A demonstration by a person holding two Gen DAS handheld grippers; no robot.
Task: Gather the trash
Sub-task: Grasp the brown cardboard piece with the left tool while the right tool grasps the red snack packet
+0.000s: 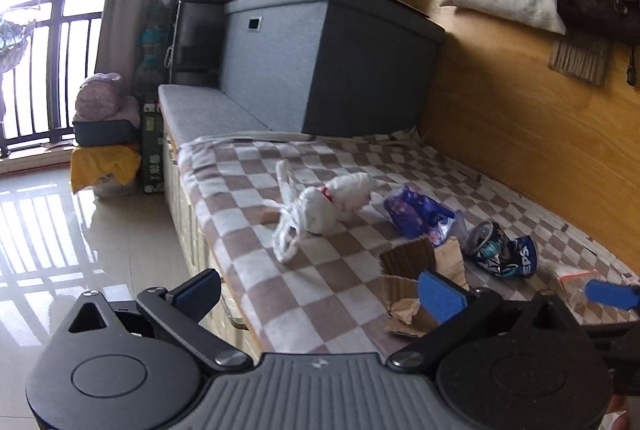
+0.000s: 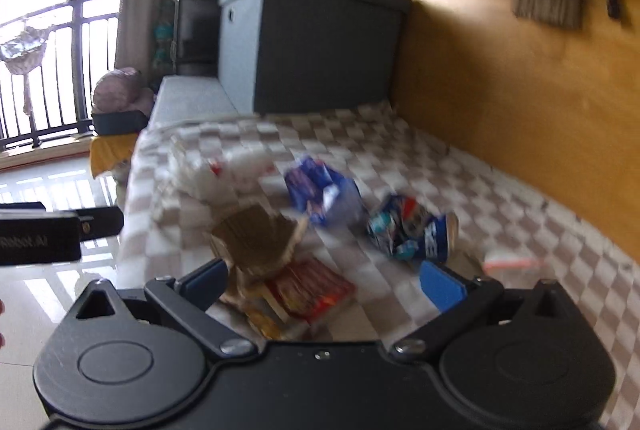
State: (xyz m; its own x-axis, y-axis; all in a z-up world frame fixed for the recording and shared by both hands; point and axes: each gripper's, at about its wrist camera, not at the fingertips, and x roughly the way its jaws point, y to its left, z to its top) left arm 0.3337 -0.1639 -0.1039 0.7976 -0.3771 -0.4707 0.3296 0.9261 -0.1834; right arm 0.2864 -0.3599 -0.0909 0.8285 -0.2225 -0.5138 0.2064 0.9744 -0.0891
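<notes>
Both claws, left (image 1: pixel 320 294) and right (image 2: pixel 324 284), gape empty. Card (image 2: pixel 256 242) just ahead of the right is light and stiff, so pinch its edge; can (image 2: pixel 416 234) beyond-right looks crushed and slippery.

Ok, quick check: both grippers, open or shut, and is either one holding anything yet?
Left gripper: open, holding nothing; torn cardboard lies beyond its fingers.
Right gripper: open, holding nothing; a red wrapper lies between its fingers on the blanket.
</notes>
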